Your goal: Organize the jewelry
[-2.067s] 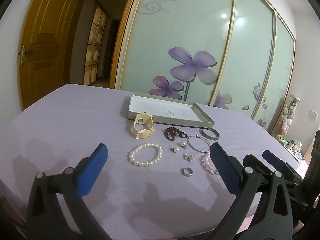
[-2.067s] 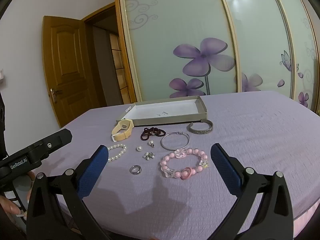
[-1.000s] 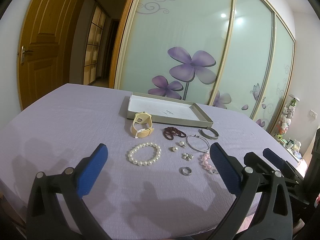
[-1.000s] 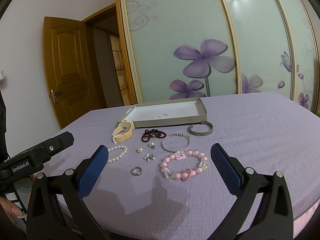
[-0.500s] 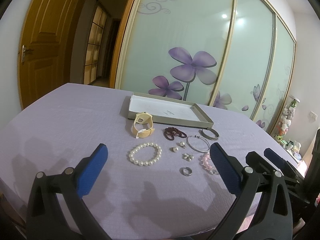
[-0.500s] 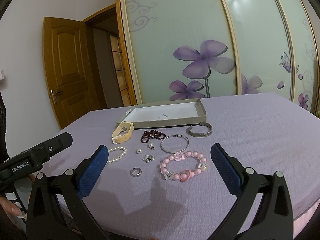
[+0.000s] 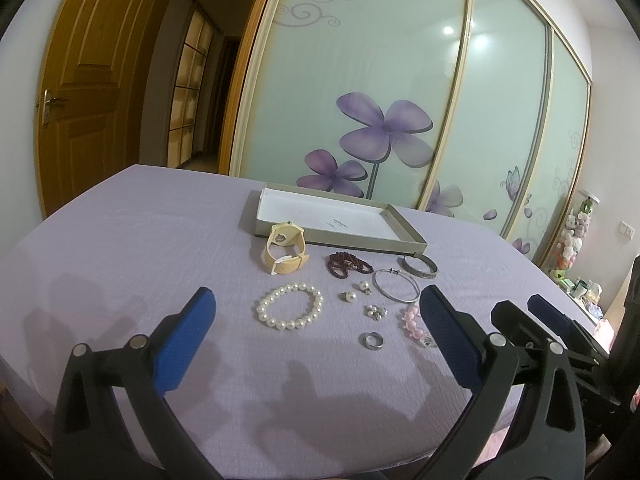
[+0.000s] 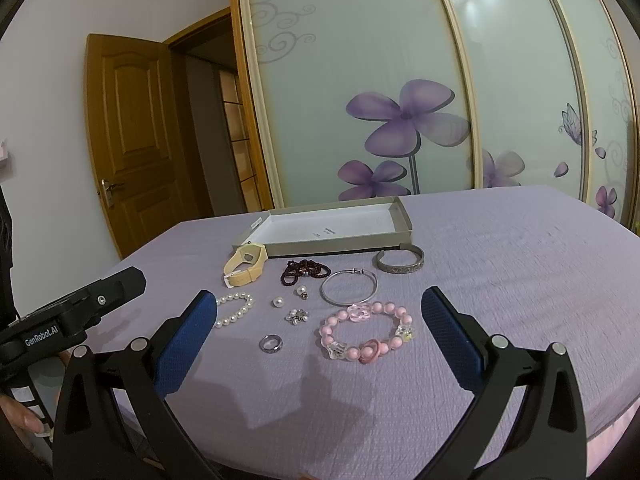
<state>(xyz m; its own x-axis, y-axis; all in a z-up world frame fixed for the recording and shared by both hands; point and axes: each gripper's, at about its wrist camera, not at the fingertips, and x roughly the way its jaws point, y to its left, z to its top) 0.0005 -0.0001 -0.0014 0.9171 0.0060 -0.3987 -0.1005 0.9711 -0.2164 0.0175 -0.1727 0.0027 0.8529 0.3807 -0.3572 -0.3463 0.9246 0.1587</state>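
Observation:
Jewelry lies on a lilac cloth in front of a shallow grey box (image 7: 404, 227) (image 8: 403, 213) with a white floor. A white pearl bracelet (image 7: 289, 306) (image 8: 235, 309), a cream watch (image 7: 285, 249) (image 8: 246, 265), dark red beads (image 7: 349, 265) (image 8: 305, 270), a thin silver bangle (image 7: 397, 285) (image 8: 349, 287) and a grey cuff (image 7: 420, 266) (image 8: 399, 261) are spread out. A pink bead bracelet (image 8: 366, 331) lies nearest my right gripper (image 8: 319, 316). My left gripper (image 7: 316, 314) hovers before the pearls. Both are open and hold nothing.
A steel ring (image 8: 271, 344) (image 7: 373, 340), pearl earrings (image 8: 278, 301) and a small cluster charm (image 8: 296, 316) lie between the bracelets. Sliding wardrobe doors with purple flowers (image 7: 384, 132) stand behind. A wooden door (image 8: 132, 136) is at the left. The cloth's near edge drops off below.
Both views drift only slightly; the right gripper has edged a little nearer the pink bracelet. Nothing on the cloth has moved and both grippers stay open.

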